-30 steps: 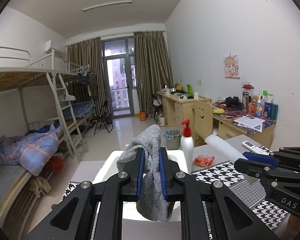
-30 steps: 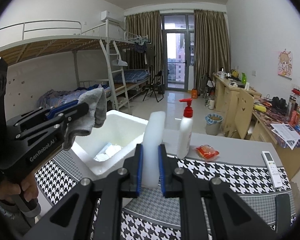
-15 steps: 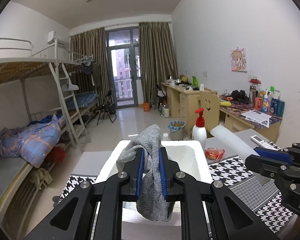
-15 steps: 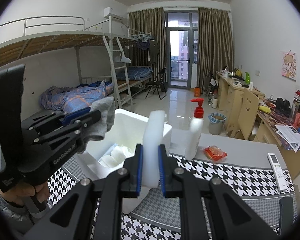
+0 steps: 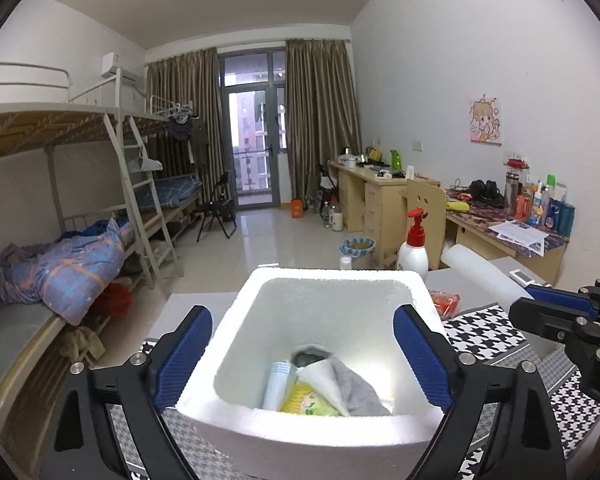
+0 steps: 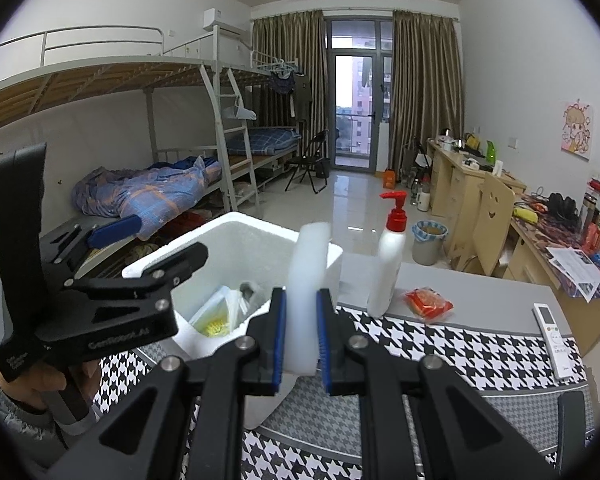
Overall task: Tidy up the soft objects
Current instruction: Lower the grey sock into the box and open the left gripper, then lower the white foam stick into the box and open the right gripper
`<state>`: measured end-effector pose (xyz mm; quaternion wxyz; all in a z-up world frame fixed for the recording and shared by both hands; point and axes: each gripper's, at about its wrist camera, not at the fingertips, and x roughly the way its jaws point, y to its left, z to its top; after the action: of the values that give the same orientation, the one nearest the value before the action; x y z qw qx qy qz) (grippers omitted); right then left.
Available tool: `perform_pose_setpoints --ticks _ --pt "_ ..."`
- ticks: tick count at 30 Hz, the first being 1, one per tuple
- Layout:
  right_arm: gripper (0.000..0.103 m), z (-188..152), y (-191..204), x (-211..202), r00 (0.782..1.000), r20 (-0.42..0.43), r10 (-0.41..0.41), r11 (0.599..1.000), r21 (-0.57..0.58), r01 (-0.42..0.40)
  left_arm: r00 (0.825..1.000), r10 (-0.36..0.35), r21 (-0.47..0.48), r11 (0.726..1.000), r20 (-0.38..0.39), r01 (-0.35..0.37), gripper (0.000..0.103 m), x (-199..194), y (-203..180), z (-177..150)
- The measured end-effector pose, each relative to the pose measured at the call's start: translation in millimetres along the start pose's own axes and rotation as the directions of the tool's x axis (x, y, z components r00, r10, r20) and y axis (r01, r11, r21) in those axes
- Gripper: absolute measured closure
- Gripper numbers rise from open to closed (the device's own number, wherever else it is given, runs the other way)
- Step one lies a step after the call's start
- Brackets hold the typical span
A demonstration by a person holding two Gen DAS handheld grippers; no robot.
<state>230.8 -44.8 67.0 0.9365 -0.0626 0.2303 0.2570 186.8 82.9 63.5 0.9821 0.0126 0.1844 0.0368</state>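
Since the earlier frame the grey cloth has left the left tool and dropped into the white foam box. Left wrist view: the left tool (image 5: 302, 364) is opening, its blue pads spread to either side of the foam box (image 5: 332, 276) with nothing between them; the grey cloth (image 5: 356, 392) lies on the box floor directly below and ahead, beside a yellow packet (image 5: 310, 402) and a white plastic bag (image 5: 324, 380). At the right edge the right tool (image 5: 540, 304) carries the white foam block (image 5: 476, 272), which slants up and away toward the pump bottle (image 5: 414, 254). Right wrist view: the right tool (image 6: 302, 336) is clamped on the foam block (image 6: 308, 276), long axis upright between the pads. The box opening (image 6: 236, 248) lies just to its left and slightly ahead, over the houndstooth-covered surface (image 6: 440, 344); the left tool (image 6: 140, 256) hovers above the box's left rim. The next transfer probably turns on this short leftward offset; the right hand is the nearer, already holding the block.
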Motion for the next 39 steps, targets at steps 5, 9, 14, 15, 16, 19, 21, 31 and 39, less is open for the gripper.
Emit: perform_pose_setpoints --ticks 5,9,14,15,16,19,21,31,39 --pt "0.085 4 4 3 1.0 0.005 0.015 1.0 -0.012 -0.015 0.999 0.018 -0.008 1.0 0.037 -0.018 0.001 -11 7 -1" --pt "0.085 7 8 5 0.999 0.01 0.036 0.999 -0.026 -0.036 0.998 0.03 -0.014 0.999 0.052 -0.029 0.001 -17 11 -1" --pt "0.085 11 13 10 0.998 0.015 0.056 0.998 -0.043 -0.055 0.996 0.056 -0.033 0.998 0.063 -0.054 0.001 -23 21 -3" --pt "0.085 11 14 12 0.998 0.014 0.062 0.997 -0.045 -0.061 0.996 0.065 -0.035 0.997 0.064 -0.063 0.001 -23 22 -4" --pt "0.085 12 15 14 0.998 0.012 0.064 0.997 -0.048 -0.063 0.995 0.076 -0.041 0.996 0.064 -0.073 0.001 -24 25 -6" --pt "0.085 16 18 19 0.997 0.004 0.078 0.996 -0.051 -0.078 0.995 0.08 -0.053 0.996 0.061 -0.077 0.001 -25 30 -10" --pt "0.085 17 21 21 0.997 -0.001 0.083 0.995 -0.056 -0.083 0.994 0.087 -0.058 0.995 0.06 -0.083 0.001 -26 33 -12" --pt "0.085 21 34 41 0.996 -0.031 0.088 0.993 -0.075 -0.091 0.992 0.107 -0.064 0.993 0.064 -0.103 0.001 -27 39 -21" --pt "0.085 22 39 63 0.99 -0.083 0.117 0.991 -0.052 -0.121 0.992 0.106 -0.077 0.992 0.062 -0.102 0.001 -27 42 -24"
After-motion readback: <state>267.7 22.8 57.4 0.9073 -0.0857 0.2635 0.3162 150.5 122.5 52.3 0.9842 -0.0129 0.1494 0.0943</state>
